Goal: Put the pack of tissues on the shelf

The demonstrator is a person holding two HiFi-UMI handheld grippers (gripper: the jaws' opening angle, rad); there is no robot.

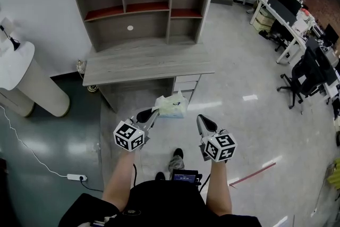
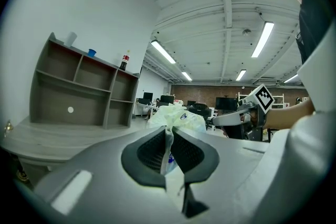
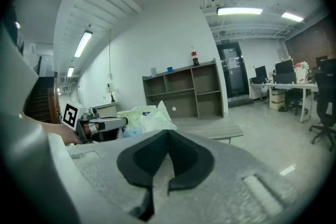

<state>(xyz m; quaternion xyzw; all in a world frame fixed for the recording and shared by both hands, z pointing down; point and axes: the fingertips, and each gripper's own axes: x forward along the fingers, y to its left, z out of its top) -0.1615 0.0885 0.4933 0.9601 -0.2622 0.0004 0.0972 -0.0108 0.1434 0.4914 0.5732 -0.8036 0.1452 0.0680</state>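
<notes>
Tissue pack: pale, poss. greenish crinkly wrap, edge pinched by left claw; right claw closed, empty.

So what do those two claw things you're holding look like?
They match. The left gripper and right gripper have pale grey bodies that narrow to two jaws lined with black ribbed pads. Each carries a white cube printed with black square markers. The person holding them wears a black top.
</notes>
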